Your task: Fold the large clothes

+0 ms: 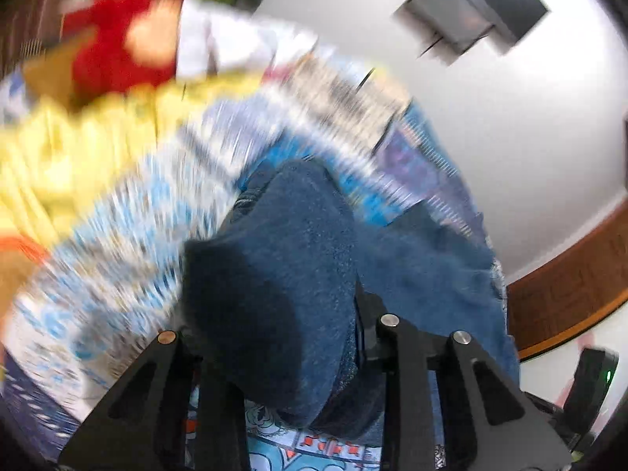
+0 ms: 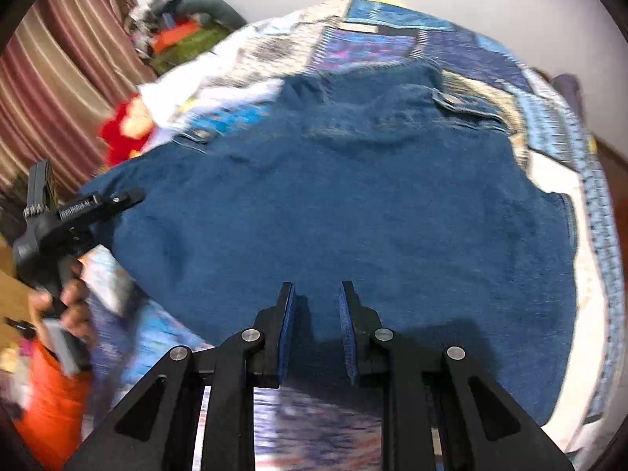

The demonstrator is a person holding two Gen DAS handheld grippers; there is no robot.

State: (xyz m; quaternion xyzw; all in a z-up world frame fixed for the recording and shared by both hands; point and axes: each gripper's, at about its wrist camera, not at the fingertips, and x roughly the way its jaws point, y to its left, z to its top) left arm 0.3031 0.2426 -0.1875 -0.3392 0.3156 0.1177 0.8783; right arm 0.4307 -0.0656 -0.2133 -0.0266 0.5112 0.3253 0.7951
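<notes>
A blue denim jacket (image 2: 353,196) lies spread on a patterned bed cover (image 2: 392,43), its button-flap pocket (image 2: 451,100) at the far right. My right gripper (image 2: 316,294) is open, its blue-padded fingers just above the jacket's near edge. My left gripper (image 2: 129,198) shows at the jacket's left edge in the right wrist view, held in a hand. In the left wrist view a thick fold of the denim (image 1: 282,274) fills the space between the left fingers and hides the tips; the gripper (image 1: 274,337) looks shut on it.
A heap of clothes lies at the bed's far left: red (image 2: 125,125), white (image 2: 184,86), green (image 2: 184,45), and yellow (image 1: 78,149). A striped curtain (image 2: 59,78) hangs at left. An orange item (image 2: 51,404) lies low left. A white wall (image 1: 510,137) and wooden trim (image 1: 569,286) are at right.
</notes>
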